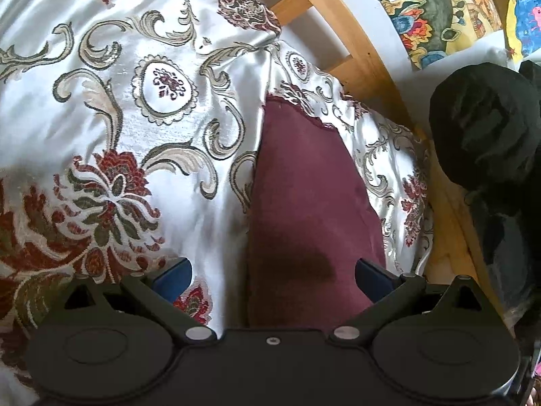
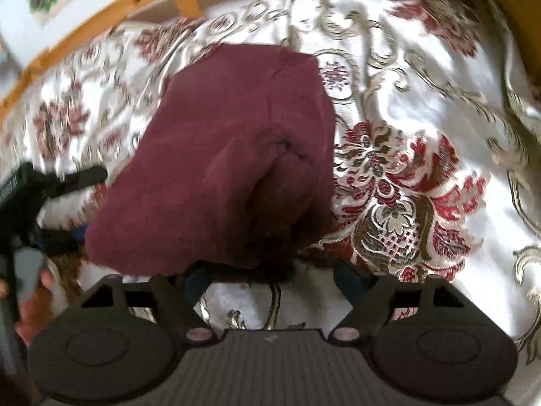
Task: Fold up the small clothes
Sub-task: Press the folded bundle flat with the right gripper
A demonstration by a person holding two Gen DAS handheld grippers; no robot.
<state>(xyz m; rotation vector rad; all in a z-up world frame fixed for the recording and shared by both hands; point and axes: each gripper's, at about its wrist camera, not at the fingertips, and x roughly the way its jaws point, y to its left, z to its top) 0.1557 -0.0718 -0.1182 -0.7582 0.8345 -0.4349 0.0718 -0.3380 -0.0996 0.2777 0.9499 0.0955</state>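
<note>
Maroon garment (image 2: 216, 162), folded into a thick bundle, lying on the floral satin bedspread (image 1: 135, 108) of a bed with a wooden frame (image 1: 365, 50). No brand, label or writing legible anywhere. Colourful drawings (image 1: 449, 23) on the wall, cut off at the picture edge. Left gripper (image 1: 274, 270) with fingers spread wide, straddling the garment's near end, pads clear of the cloth. Right gripper (image 2: 270, 279) likewise spread open, nothing held, fingertips partly hidden beneath the bundle's near edge; right view blurred.
</note>
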